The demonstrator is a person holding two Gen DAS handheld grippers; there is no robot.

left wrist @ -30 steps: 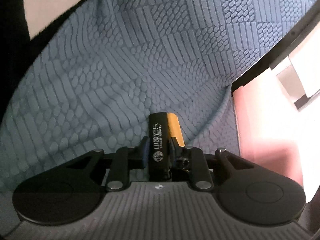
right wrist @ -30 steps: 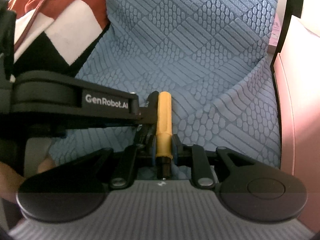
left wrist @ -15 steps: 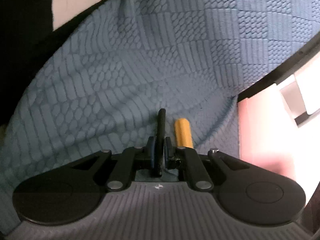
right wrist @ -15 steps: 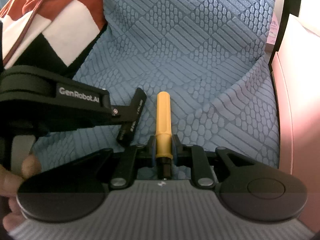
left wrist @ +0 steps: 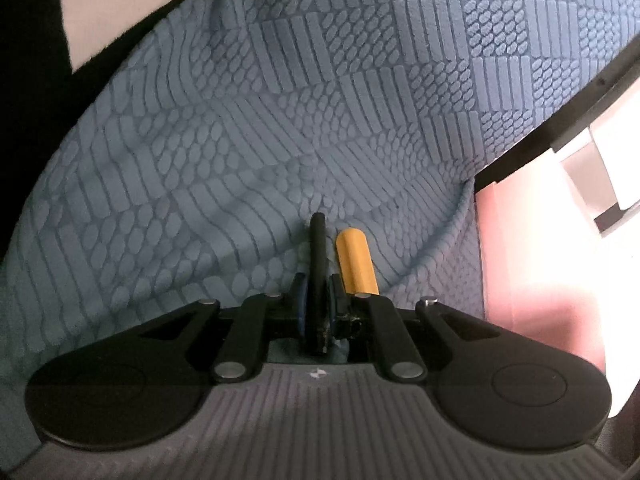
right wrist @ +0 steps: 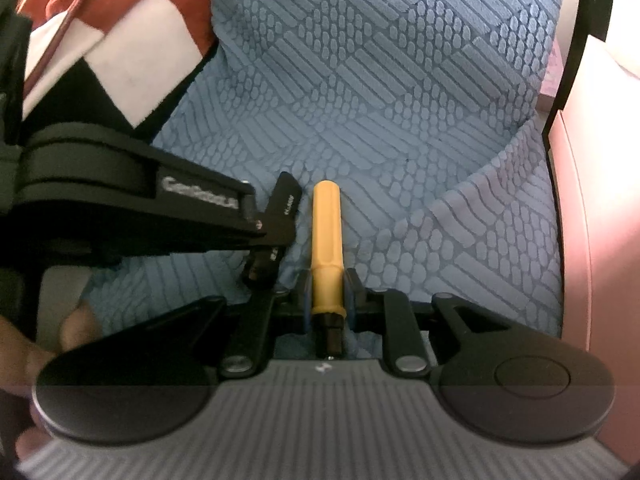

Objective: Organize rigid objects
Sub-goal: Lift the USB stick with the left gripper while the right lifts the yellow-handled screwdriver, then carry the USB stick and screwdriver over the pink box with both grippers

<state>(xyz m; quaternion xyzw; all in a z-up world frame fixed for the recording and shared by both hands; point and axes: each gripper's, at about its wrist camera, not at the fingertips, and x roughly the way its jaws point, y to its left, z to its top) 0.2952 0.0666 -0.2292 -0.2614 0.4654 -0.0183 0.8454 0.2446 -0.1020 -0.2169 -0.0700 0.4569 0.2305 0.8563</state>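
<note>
My left gripper (left wrist: 318, 292) is shut on a flat black lighter-like bar (left wrist: 317, 256), seen edge-on above the blue patterned cushion (left wrist: 280, 120). My right gripper (right wrist: 327, 292) is shut on a yellow-handled tool (right wrist: 326, 240) with a black tip pointing back at the camera. The yellow handle (left wrist: 354, 260) shows just right of the black bar in the left wrist view. In the right wrist view the left gripper (right wrist: 264, 236) reaches in from the left, holding the black bar (right wrist: 280, 220) just left of the yellow tool, a small gap between them.
A red, white and black blanket (right wrist: 100, 40) lies at the cushion's upper left. A pink surface (right wrist: 592, 240) and a black frame edge (right wrist: 572, 60) border the cushion on the right. A hand (right wrist: 36, 360) grips the left gripper's body.
The black bar and the yellow tool were together a second ago and have been drawn apart. The black bar has turned edge-on in the left gripper. The right gripper has stayed put.
</note>
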